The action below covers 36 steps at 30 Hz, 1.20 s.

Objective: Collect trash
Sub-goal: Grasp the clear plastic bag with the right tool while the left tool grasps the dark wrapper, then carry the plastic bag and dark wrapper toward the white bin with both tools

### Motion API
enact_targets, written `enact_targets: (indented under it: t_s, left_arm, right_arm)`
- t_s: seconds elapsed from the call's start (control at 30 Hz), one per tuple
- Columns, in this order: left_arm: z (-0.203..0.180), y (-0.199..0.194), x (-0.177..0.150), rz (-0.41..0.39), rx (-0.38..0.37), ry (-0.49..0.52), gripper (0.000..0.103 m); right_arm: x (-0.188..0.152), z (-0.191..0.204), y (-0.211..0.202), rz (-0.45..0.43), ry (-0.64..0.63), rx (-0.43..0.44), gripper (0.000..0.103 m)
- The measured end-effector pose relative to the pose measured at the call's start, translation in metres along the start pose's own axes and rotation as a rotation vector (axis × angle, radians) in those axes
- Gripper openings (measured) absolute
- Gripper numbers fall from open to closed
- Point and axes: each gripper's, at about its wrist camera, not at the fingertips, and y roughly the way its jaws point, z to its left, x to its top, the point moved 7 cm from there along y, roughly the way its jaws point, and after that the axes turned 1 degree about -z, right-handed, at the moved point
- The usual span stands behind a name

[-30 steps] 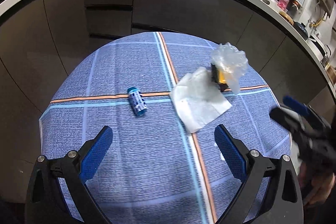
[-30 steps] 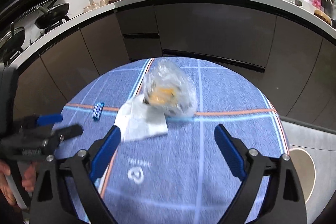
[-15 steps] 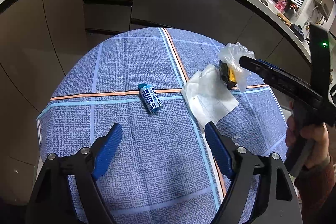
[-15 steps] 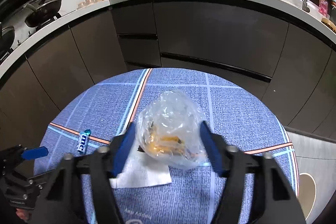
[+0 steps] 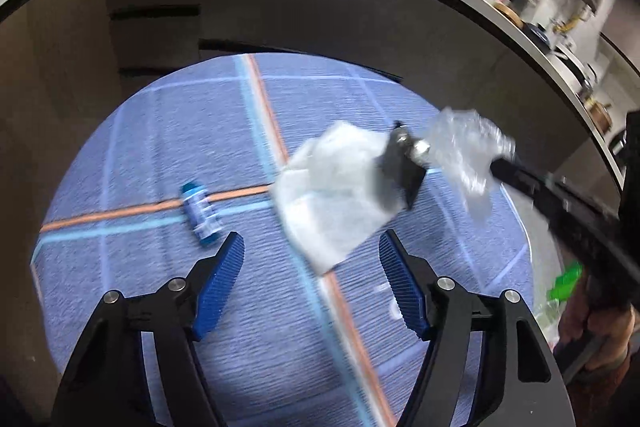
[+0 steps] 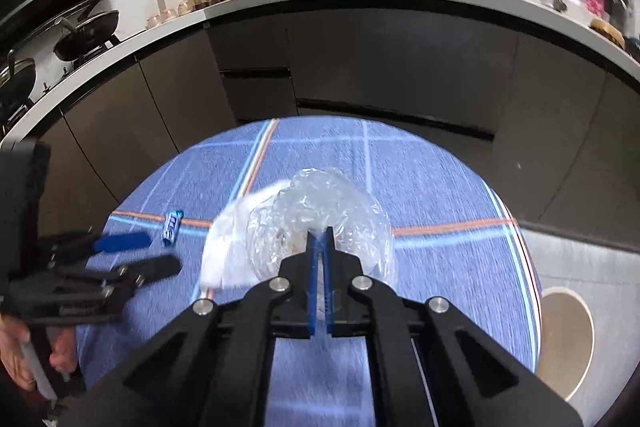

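Right tool (image 6: 319, 231): jaws have just been closing and are now pressed together on the crumpled clear plastic bag (image 6: 320, 203). Bag sits on the blue plaid worktop (image 6: 440, 187), partly over the white tissue (image 6: 224, 243).

Left tool (image 5: 312, 259): jaws spread, have just been narrowing, nothing between the blue pads (image 5: 224, 279). It hangs over the near part of the worktop (image 5: 160, 147), with the near corner of the tissue (image 5: 328, 203) just beyond the gap.

Small blue wrapped candy (image 5: 200, 215) lies on the orange stripe, left of the tissue, apart from it, and just beyond the left pad.

View differences:
- Left wrist view: shows the right tool from the side, coming in from the right edge, its tip at the bag (image 5: 468, 147) and over the far right edge of the tissue. A hand (image 5: 600, 331) grips its handle at lower right, with something green (image 5: 566, 281) next to it; cannot tell what. Frame is motion-blurred.
- Right wrist view: shows the closed pads head-on against the bag. Left tool (image 6: 140, 255) is at the left edge, with a hand (image 6: 24, 355) below it. Candy (image 6: 172, 223) is beyond that tool's tip. A round tan object (image 6: 568, 339) sits low at the right, off the worktop. Far counter carries pans, a cutting board, a basket and a kettle.
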Motion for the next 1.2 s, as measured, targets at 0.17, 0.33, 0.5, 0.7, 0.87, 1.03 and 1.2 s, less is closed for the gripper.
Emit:
enact_targets:
  t_s: [0.17, 0.33, 0.5, 0.7, 0.87, 1.03, 1.2]
  left_arm:
    - [-0.037, 0.018, 0.011, 0.008, -0.035, 0.08, 0.063]
    - [-0.058, 0.045, 0.029, 0.024, -0.021, 0.102, 0.063]
    - [-0.077, 0.07, 0.04, 0.058, -0.041, 0.101, 0.063]
    - [-0.085, 0.097, 0.042, 0.102, -0.03, 0.117, 0.063]
    - [-0.081, 0.108, 0.041, 0.118, -0.006, 0.117, 0.056]
    - [-0.08, 0.112, 0.039, 0.134, 0.014, 0.123, 0.029]
    - [-0.087, 0.094, 0.04, 0.106, 0.001, 0.143, 0.013]
  right_arm:
    - [-0.03, -0.019, -0.013, 0.03, 0.036, -0.039, 0.004]
    - [-0.046, -0.032, -0.021, 0.037, 0.074, -0.041, 0.004]
    - [-0.049, -0.04, -0.026, 0.027, 0.097, -0.029, 0.005]
    - [-0.052, -0.046, -0.026, 0.026, 0.129, -0.004, 0.005]
    - [-0.056, -0.048, -0.025, 0.028, 0.148, 0.011, 0.005]
    - [-0.058, -0.051, -0.026, 0.031, 0.169, 0.022, 0.005]
    - [-0.056, -0.055, -0.039, 0.003, 0.174, 0.025, 0.004]
